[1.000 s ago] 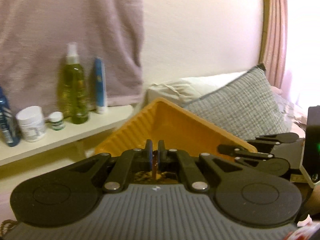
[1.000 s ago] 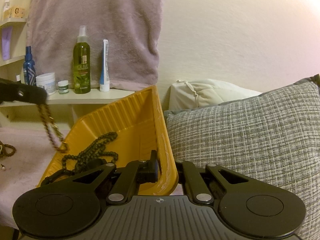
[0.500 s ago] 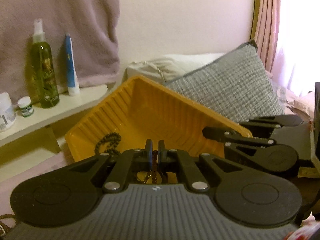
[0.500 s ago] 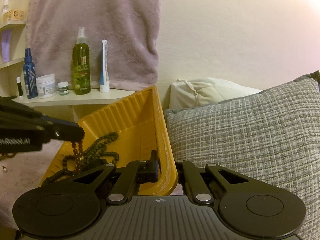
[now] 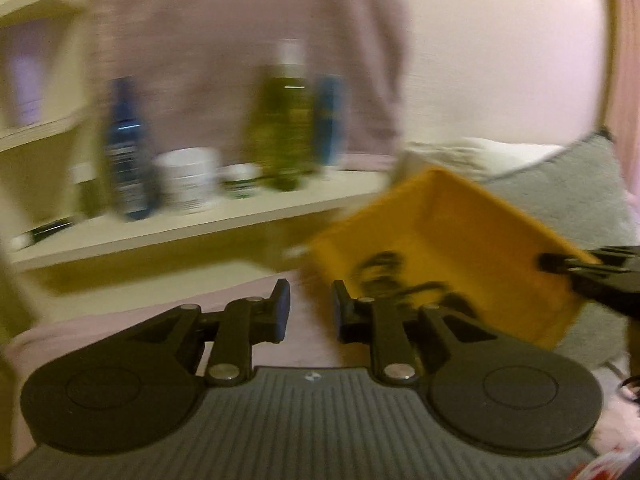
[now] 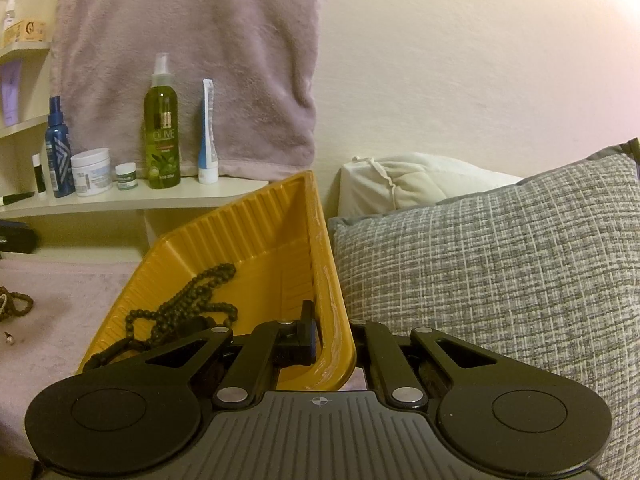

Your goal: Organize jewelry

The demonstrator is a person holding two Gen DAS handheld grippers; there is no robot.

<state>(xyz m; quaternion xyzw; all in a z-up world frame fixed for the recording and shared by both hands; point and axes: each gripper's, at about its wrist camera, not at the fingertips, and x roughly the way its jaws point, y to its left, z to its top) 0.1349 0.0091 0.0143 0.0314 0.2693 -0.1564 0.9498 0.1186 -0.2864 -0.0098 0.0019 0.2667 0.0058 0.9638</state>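
Right gripper [image 6: 330, 338] is clamped on the near rim of the yellow tray [image 6: 256, 220], inner finger inside, outer finger between the tray wall and the grey pillow [image 6: 500, 280]; the tray sits tilted, propped by that grip. Left gripper [image 5: 310, 312] is spread apart with nothing between the fingers, over the pink bedcover [image 5: 308, 348], just left of the tray [image 5: 460, 216]. Dark bead necklace [image 6: 180, 308] is piled in the tray's low near-left corner, strand running up toward the far wall. Remaining jewelry: a brown bead strand [image 6: 16, 304] and a tiny pale piece [image 6: 9, 338], maybe an earring, both on the bedcover well left of the tray. My read: next pick is that strand, and the left gripper is the nearer and the only free one; the strand lies to its left and low, outside its own view, so its long axis can't be called. The right view cuts the strand off at the frame edge, so its full extent is unknown. Left view is heavily motion-blurred: shelf bottles [image 5: 280, 128] are smears, tray contents are only dark squiggles. The right gripper's body hides the necklace's near end.
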